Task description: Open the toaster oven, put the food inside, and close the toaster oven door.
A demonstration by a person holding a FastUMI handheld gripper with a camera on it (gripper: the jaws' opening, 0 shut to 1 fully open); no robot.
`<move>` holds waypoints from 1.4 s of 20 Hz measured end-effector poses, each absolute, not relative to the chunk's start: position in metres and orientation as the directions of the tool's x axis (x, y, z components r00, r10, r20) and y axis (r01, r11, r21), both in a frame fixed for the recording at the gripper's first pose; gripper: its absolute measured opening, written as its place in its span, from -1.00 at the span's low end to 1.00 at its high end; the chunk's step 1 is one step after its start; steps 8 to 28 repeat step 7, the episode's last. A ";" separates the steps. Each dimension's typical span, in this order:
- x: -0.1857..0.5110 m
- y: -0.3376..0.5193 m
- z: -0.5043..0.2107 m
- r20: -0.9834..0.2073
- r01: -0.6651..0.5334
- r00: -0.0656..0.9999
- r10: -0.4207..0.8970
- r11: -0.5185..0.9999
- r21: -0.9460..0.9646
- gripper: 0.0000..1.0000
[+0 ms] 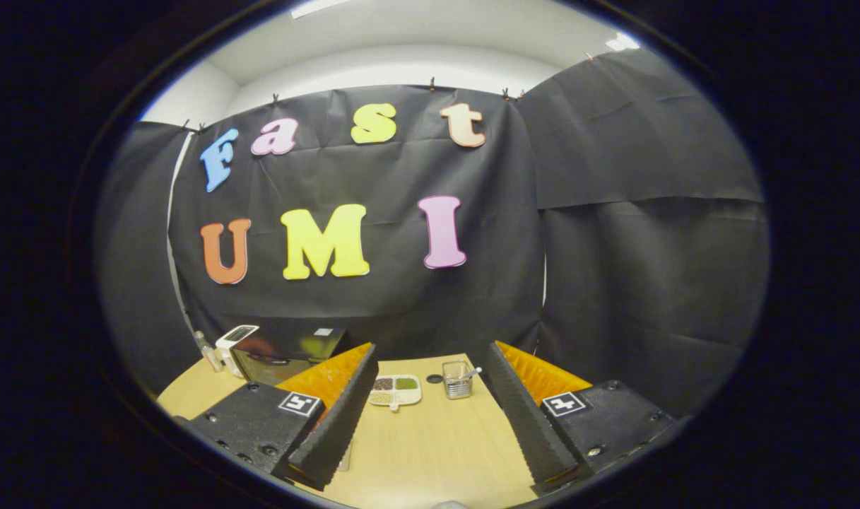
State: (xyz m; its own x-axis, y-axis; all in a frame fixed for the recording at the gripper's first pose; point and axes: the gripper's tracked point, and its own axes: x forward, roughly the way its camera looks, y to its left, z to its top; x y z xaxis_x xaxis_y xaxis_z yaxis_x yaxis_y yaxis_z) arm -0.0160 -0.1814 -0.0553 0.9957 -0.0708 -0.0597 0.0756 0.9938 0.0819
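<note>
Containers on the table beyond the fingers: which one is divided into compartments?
The white tray, flat on the table, holds separate sections of dark, green and pale contents. The clear cup beside it is a single upright vessel. The gripper is open, holding nothing.

Gripper (430,410) fingers wide apart, empty, above table (430,452); toaster oven (288,357) beyond left finger, door closed.

One toaster oven (288,355), one compartment tray (395,391), one glass (457,379).
</note>
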 end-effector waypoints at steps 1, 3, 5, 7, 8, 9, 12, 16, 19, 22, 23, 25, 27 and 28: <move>-0.017 -0.180 -0.056 -0.062 0.075 0.996 -0.070 0.994 0.084 0.98; -0.017 -0.179 -0.055 -0.062 0.075 0.996 -0.070 0.993 0.086 0.98; -0.016 -0.179 -0.056 -0.066 0.079 0.995 -0.074 0.993 0.083 0.98; -0.016 -0.180 -0.053 -0.059 0.085 0.995 -0.081 0.993 0.079 0.98; -0.016 -0.180 -0.053 -0.059 0.085 0.995 -0.081 0.993 0.079 0.98; -0.016 -0.180 -0.053 -0.059 0.085 0.995 -0.081 0.993 0.079 0.98; -0.016 -0.180 -0.053 -0.059 0.085 0.995 -0.081 0.993 0.079 0.98; -0.016 -0.180 -0.053 -0.059 0.085 0.995 -0.081 0.993 0.079 0.98; -0.016 -0.180 -0.053 -0.059 0.085 0.995 -0.081 0.993 0.079 0.98; -0.016 -0.180 -0.053 -0.059 0.085 0.995 -0.081 0.993 0.079 0.98; -0.016 -0.180 -0.053 -0.059 0.085 0.995 -0.081 0.993 0.079 0.98; -0.016 -0.180 -0.053 -0.059 0.085 0.995 -0.081 0.993 0.079 0.98; -0.016 -0.180 -0.053 -0.059 0.085 0.995 -0.081 0.993 0.079 0.98; -0.016 -0.180 -0.053 -0.059 0.085 0.995 -0.081 0.993 0.079 0.98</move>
